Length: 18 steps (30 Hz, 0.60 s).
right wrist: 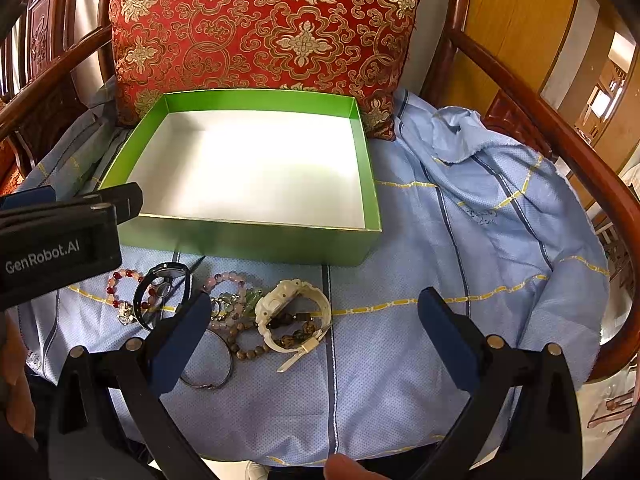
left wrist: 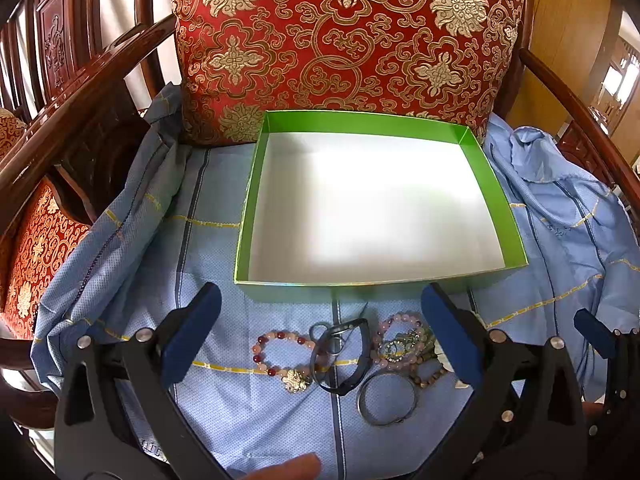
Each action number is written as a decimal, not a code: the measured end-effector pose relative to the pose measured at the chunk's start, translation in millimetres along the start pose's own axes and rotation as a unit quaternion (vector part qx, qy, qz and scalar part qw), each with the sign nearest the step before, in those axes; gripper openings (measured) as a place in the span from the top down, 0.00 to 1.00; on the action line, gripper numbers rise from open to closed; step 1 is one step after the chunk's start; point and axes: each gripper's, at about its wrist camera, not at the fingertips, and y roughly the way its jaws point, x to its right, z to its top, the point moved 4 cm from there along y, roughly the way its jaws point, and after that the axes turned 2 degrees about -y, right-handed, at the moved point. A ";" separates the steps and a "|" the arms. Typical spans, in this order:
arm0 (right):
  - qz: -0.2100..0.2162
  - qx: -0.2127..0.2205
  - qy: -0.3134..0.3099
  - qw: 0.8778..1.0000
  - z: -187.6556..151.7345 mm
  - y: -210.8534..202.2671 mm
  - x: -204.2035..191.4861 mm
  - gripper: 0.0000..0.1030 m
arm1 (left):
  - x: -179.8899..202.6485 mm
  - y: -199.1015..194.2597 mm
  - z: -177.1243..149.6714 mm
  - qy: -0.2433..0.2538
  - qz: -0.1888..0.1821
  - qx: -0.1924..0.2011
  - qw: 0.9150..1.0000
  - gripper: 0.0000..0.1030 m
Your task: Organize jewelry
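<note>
The jewelry is laid in a tangled heap on the blue cloth (right wrist: pixel 400 360) that covers the chair seat, just near of the green box (right wrist: pixel 256 240), which is seen to hold nothing. In the heap are a red bead bracelet (left wrist: pixel 276 354) at the left, a black watch (left wrist: pixel 340 354) overlapping it, a pink bead bracelet (left wrist: pixel 396 340), a metal bangle (left wrist: pixel 386 400), a brown bead bracelet (right wrist: pixel 250 344) and a white watch (right wrist: pixel 294 316) at the right. The left gripper (left wrist: pixel 320 336) is held with its fingers spread wide and nothing between them, above the left part of the heap; the right gripper (right wrist: pixel 316 332) is likewise spread and bare, its left finger over the bangle. The main risk is judged to lie in the overlap: if one piece is pinched, a neighbour may be dragged along and dropped short of the box. The thin bangle could slip from the fingers, and the loose cloth could be caught with a bracelet and pulled, shifting the box. With both grippers so near each other, a knock between them is also possible.
</note>
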 end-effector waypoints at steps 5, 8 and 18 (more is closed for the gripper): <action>0.003 -0.003 0.000 1.000 -1.2 1.9 0.2 0.02 | -0.6 0.9 -0.4 0.001 0.001 -0.003 1.000 0.04; 0.004 -0.004 0.000 1.000 -1.0 2.5 0.1 0.02 | -1.1 1.1 -0.2 0.002 0.001 -0.003 1.000 0.04; 0.005 -0.009 0.000 1.000 -1.2 4.5 -2.4 0.02 | -1.0 2.1 -0.6 0.003 0.003 -0.004 1.000 0.04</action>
